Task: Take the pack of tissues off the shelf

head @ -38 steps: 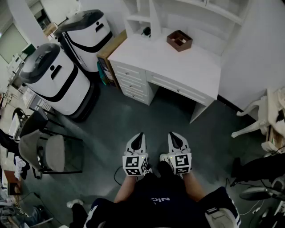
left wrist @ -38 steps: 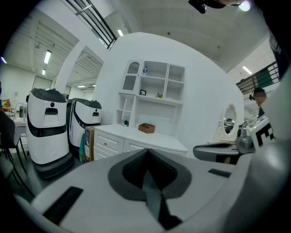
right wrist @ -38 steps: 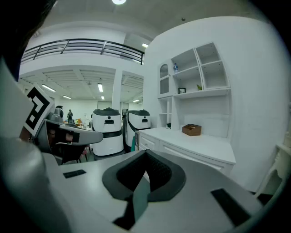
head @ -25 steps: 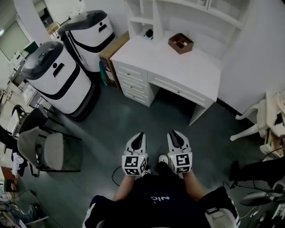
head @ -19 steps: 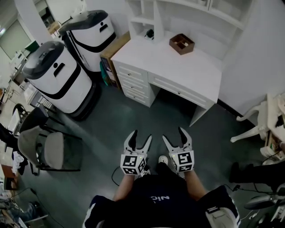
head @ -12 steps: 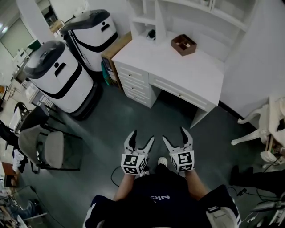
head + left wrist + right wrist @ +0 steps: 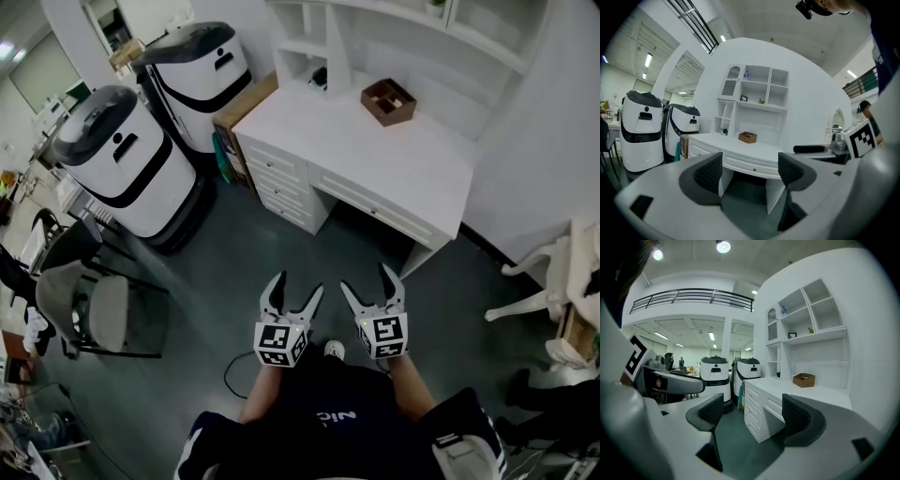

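Observation:
A white desk [image 7: 375, 155] stands ahead, with a white shelf unit [image 7: 394, 33] on its back edge. A small dark thing [image 7: 321, 77] lies in the shelf's low left compartment [image 7: 724, 131]; I cannot tell whether it is the pack of tissues. A brown open box [image 7: 387, 101] sits on the desk top [image 7: 804, 379]. Both grippers hang close to the person's body, over the floor and well short of the desk. My left gripper [image 7: 298, 286] is open and empty [image 7: 750, 173]. My right gripper [image 7: 366, 279] is open and empty too [image 7: 754, 413].
Two white-and-black robot units [image 7: 117, 164] [image 7: 197, 66] stand left of the desk, with a brown board [image 7: 242, 98] leaning between. A grey chair [image 7: 94, 314] is at the left and a white chair [image 7: 539, 272] at the right. A cable [image 7: 234, 375] lies on the floor.
Both grippers have gone from shut to wide open. They stay side by side in front of the person; the view has shifted slightly.

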